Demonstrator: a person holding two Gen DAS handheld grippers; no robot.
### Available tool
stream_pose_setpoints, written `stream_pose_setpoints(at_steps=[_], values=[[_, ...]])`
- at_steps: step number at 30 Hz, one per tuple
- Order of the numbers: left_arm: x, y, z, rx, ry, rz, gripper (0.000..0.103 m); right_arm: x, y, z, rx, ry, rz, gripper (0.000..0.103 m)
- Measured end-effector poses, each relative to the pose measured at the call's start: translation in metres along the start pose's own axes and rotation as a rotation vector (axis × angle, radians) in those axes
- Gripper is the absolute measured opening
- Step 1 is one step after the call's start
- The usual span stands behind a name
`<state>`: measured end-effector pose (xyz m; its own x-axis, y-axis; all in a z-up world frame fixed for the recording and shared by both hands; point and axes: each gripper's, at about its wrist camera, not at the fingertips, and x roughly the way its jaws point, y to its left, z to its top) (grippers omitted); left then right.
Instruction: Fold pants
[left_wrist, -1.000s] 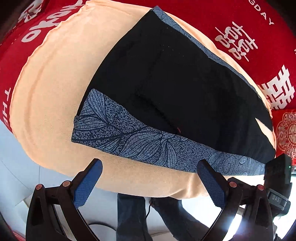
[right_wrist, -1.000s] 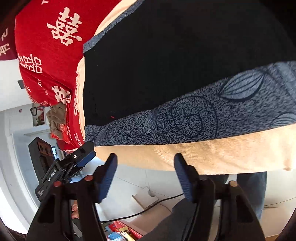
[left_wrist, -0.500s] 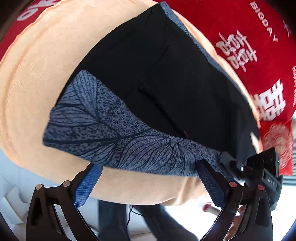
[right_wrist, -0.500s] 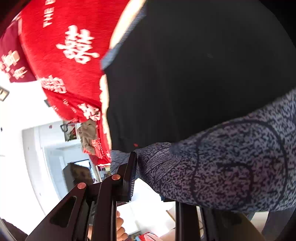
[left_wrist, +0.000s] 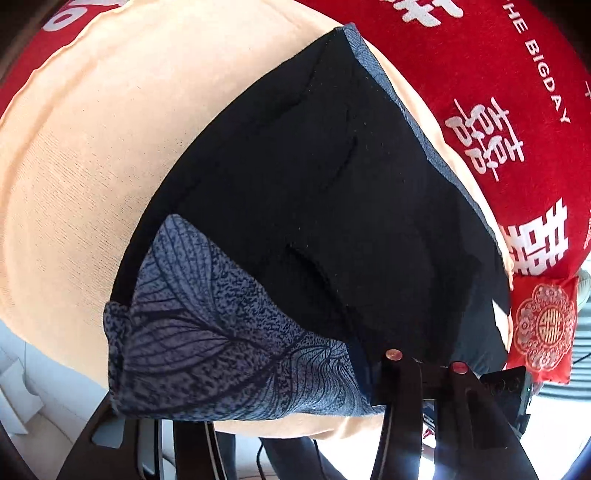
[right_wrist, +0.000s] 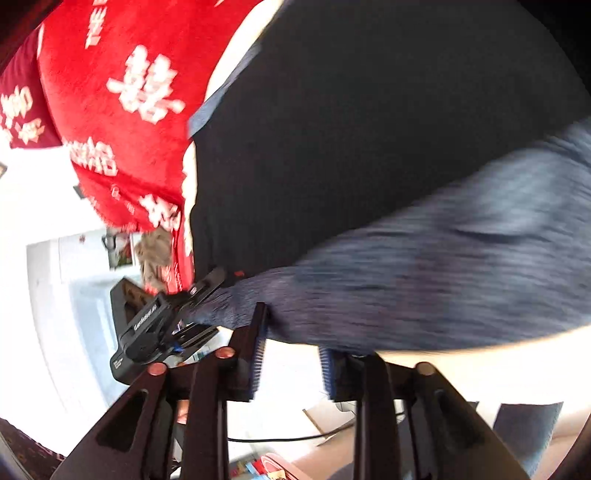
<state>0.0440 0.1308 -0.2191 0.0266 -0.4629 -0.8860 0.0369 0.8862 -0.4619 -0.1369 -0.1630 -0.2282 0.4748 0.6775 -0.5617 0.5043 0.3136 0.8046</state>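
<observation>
Peach-coloured soft cloth is seen at the far left of the left wrist view, spread flat as a pad so that folding can be done on it. On this cloth the black pants with a blue-grey leaf-print band are laid flat. The printed band runs along the near edge, where it can be reached most easily. The left gripper is pushed in at this band, and its tongs look closed together on the cloth, though the pinch itself is hidden under the fabric. Further right, a bright red blanket with white letters and signs is seen under the peach cloth, and a small red pouch with a round white pattern lies beside the pants. In the right wrist view, which is blurred, the red blanket is at the left, the other black gripper comes next, and the pants fill the right side. The right gripper is held at the band's edge with its blue pads a little apart; one pad touches the band, but whether cloth is pinched cannot be told. It is judged that both near corners are being taken so the edge can be lifted and folded over evenly.
</observation>
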Motion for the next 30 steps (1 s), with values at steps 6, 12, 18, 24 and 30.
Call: stream_pose_setpoints(at_steps=[6,12,18,24,30], values=[[0.002,-0.006,0.0,0.071,0.023,0.047,0.051,-0.046,-0.052,-0.012,0.196,-0.137,0.11,0.05],[0.0,-0.011,0.005,0.064,0.042,0.02,0.019,-0.066,-0.063,-0.023,0.4,-0.259,0.207,0.006],[-0.043,-0.033,0.019,0.058,-0.029,-0.024,0.019,-0.107,0.016,0.014,0.084,-0.208,0.05,0.006],[-0.071,-0.084,0.069,0.075,-0.138,-0.07,0.019,-0.126,0.083,0.101,-0.13,-0.144,0.007,0.006],[-0.036,-0.123,0.144,0.115,-0.213,-0.004,0.019,-0.105,0.11,0.208,-0.18,-0.053,-0.052,0.01]])
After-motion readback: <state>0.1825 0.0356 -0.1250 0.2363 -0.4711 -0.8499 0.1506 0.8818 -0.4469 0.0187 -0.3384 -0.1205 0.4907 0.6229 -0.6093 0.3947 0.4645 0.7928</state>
